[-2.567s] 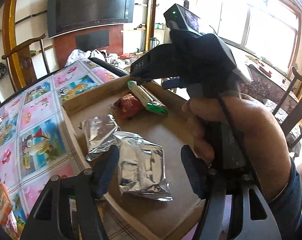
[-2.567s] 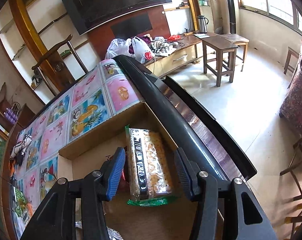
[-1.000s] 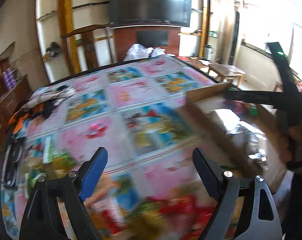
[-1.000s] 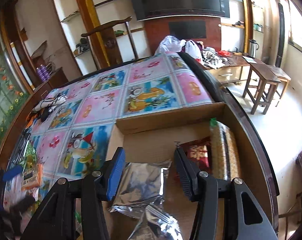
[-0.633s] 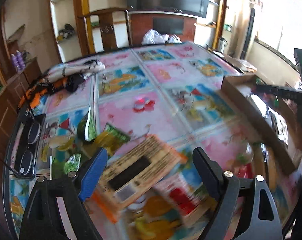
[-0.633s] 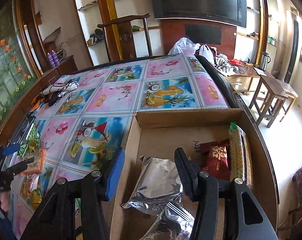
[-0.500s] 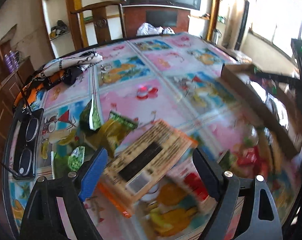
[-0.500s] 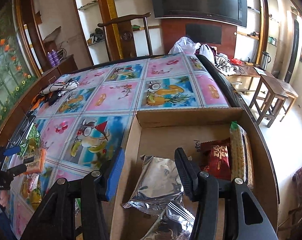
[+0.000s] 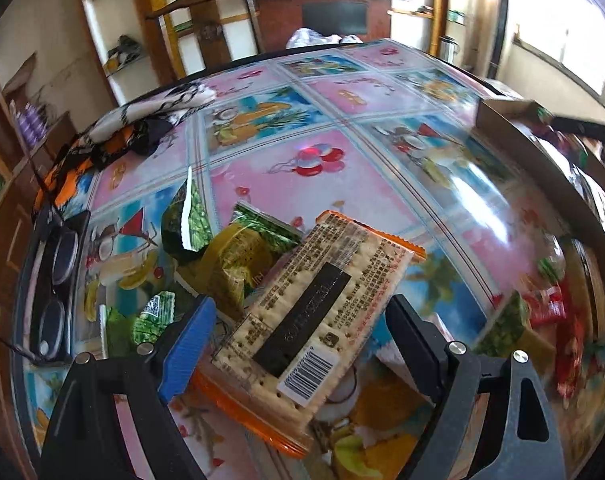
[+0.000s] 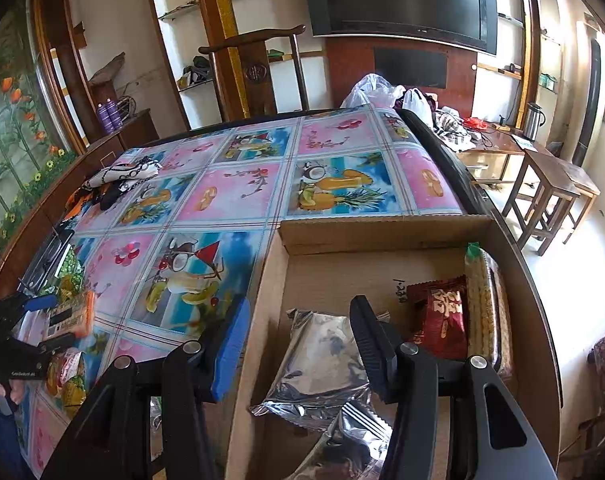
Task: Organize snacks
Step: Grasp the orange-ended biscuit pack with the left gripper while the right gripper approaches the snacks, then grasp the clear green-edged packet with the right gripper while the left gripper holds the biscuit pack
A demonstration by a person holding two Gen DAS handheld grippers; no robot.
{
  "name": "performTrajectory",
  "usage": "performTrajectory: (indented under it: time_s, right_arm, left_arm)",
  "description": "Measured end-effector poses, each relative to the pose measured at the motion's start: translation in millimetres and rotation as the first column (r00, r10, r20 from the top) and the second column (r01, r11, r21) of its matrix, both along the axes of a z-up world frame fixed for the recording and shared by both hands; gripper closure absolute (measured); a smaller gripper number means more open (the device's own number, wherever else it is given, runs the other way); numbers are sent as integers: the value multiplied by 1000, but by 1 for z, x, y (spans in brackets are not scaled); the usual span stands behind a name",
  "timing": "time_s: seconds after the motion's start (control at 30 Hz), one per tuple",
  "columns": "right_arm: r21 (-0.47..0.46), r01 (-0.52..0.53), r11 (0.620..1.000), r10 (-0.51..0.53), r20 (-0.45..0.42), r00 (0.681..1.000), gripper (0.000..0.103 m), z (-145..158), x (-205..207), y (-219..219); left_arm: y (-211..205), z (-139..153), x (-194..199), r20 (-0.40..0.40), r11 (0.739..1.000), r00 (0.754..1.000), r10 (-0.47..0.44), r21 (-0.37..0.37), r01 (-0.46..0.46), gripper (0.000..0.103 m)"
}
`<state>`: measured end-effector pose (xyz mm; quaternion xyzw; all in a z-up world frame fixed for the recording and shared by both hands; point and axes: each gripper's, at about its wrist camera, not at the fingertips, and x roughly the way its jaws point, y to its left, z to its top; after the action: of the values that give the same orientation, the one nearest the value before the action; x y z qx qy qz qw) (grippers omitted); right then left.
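An orange-edged cracker pack [image 9: 314,304] lies label-up on the flowered tablecloth, resting on green snack bags [image 9: 238,256]. My left gripper [image 9: 302,340] hangs over its near end, a finger on each side. The jaws are closing and the pads stand clear of the wrapper. Blurred red packets [image 9: 550,312] lie to the right. The right wrist view shows the cardboard box [image 10: 366,236] holding silver foil pouches [image 10: 322,364], a red packet [image 10: 442,316] and a green-ended cracker pack [image 10: 486,300]. My right gripper [image 10: 298,328] hovers open above the box's left wall, holding nothing.
A glasses case [image 9: 58,280] with spectacles lies at the table's left edge. A patterned cloth [image 9: 142,128] sits further back. A wooden chair [image 10: 258,60] stands behind the table, and stools [image 10: 550,196] stand on the floor to the right.
My left gripper has swung away from the box to the snack pile and sunk over the orange cracker pack. The right gripper has drawn back from the green-ended pack, which now lies in the box.
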<state>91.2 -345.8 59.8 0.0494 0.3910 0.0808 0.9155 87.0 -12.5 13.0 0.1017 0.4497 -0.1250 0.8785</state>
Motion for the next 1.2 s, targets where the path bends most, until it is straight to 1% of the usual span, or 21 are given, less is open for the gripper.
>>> performTrajectory:
  time_s: [0.07,0.13,0.23,0.27,0.3,0.33,0.37,0.43,0.47,0.5,0.53,0.6,0.73,0.8,0.87,0.93,1.0,1.07,1.1,1.13,1.2]
  right_arm:
    - [-2,-14,1000,14,-4,1000,47,0,0,5]
    - [6,-42,999,42,-9,999,47,-1,-1,12]
    - [43,-129,991,129,-18,991,47,-2,-4,27]
    - [48,-178,983,179,-22,984,47,-3,-6,35]
    - [57,-234,971,236,-30,971,47,-4,-10,44]
    - [61,-309,949,311,-43,949,47,-6,-14,55]
    - [45,-358,933,360,-49,932,47,-8,-19,65]
    - [-26,-456,890,453,-70,889,47,-13,-31,90]
    - [-41,-500,865,494,-94,864,47,-18,-36,100]
    - [-55,-528,848,520,-112,847,47,-22,-40,107]
    - [-73,-545,835,535,-121,836,47,-24,-44,113]
    - [-80,-557,827,548,-109,829,47,-23,-50,118]
    - [-167,-561,811,546,-129,827,47,-28,-56,129]
    - [-195,-575,794,560,-132,818,47,-27,-59,131]
    - [-236,-577,781,557,-152,816,47,-29,-60,132]
    - [-287,-586,758,559,-179,810,47,-32,-65,136]
    - [-323,-609,724,573,-209,792,47,-37,-72,138]
    - [-359,-604,712,557,-234,797,47,-44,-72,140]
    - [-378,-597,708,545,-245,802,47,-47,-70,142]
    - [-373,-590,716,542,-236,807,47,-47,-68,141]
    - [-362,-560,745,517,-216,828,47,-43,-62,139]
  left_arm:
    - [-3,-3,4,-18,1000,999,26,2,-26,22]
    - [-5,-4,7,-19,998,998,61,-6,-61,25]
    - [-9,-3,8,-23,996,996,86,-17,-87,36]
    - [-10,-2,8,-22,995,995,93,-22,-93,41]
    - [-11,-2,8,-22,995,995,97,-25,-97,47]
    - [-13,-2,7,-20,995,995,98,-25,-99,48]
    - [-13,-1,7,-17,994,994,104,-20,-105,49]
    - [-14,-2,6,-13,993,994,112,-17,-113,49]
    - [-14,-2,6,-10,993,993,114,-14,-114,49]
    - [-14,-2,6,-9,993,993,118,-14,-118,49]
    - [-14,-2,6,-9,993,993,121,-16,-121,49]
    - [-15,-2,7,-8,993,993,120,-14,-121,49]
    - [-15,-2,7,-8,992,992,123,-15,-123,49]
    - [-15,-2,7,-9,992,993,122,-16,-122,49]
    - [-14,-2,7,-14,992,992,124,-24,-125,48]
    - [-13,-2,7,-18,992,992,125,-29,-125,48]
    - [-13,-2,8,-19,991,992,126,-30,-127,48]
    - [-13,-2,8,-18,992,992,125,-27,-126,48]
    - [-13,-2,8,-17,992,992,125,-25,-126,48]
    - [-13,-2,8,-16,992,992,126,-26,-127,48]
    - [-13,-2,8,-16,992,992,127,-28,-127,48]
